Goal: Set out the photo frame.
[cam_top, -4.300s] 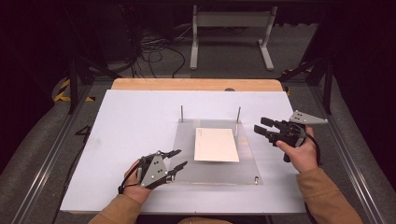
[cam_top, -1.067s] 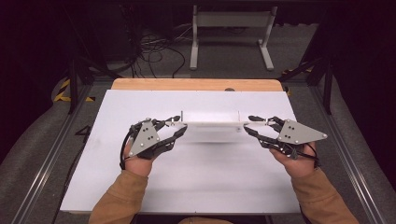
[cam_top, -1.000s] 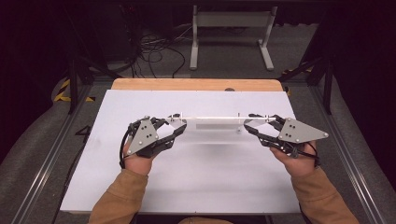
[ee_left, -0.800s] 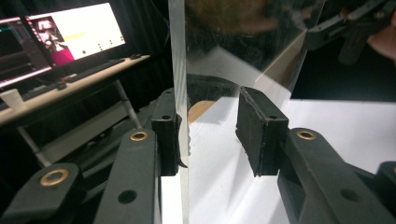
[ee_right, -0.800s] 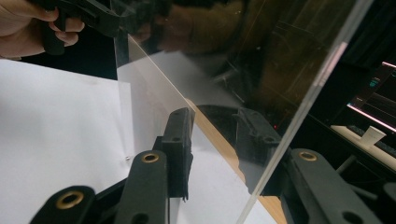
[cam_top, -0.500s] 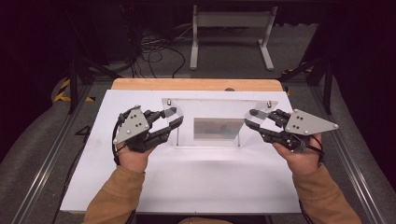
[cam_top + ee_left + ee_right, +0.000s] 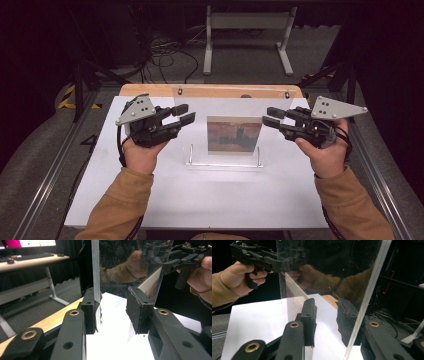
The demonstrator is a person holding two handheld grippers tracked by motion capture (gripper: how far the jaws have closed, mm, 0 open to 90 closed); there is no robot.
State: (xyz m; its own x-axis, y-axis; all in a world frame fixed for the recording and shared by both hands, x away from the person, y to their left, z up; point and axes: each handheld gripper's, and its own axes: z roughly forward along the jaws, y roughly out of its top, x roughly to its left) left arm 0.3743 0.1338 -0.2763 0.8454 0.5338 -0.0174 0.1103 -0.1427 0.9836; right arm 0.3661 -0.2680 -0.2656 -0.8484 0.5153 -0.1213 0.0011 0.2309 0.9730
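**A:** Dark room, cables on the floor, white stand [image 7: 247,20] at the back. What's on the white tabletop [image 7: 150,200]?

**B:** Just my job: the clear panel [image 7: 195,125], standing nearly upright between my left tongs [image 7: 184,114] and my right tongs [image 7: 269,116]. The picture [image 7: 234,134] sits at its centre, midway between the two tongs and slightly below them.

**A:** Where do the tongs meet the panel?

**B:** Left tongs are at its left edge, right tongs at its right edge, both in the upper half. Each points inward, toward the other.

**A:** Clamped?

**B:** Can't tell. Both sets of jaws stand well apart. In the left gripper view the panel's edge runs down against one pad, and the other pad looks clear of it. In the right gripper view the edge cuts diagonally through the gap in front of one pad. The right jaws have just been closing a little, with the panel between them.

**A:** Lower edge?

**B:** Below both tongs, close to the tabletop. I can't tell whether it touches.
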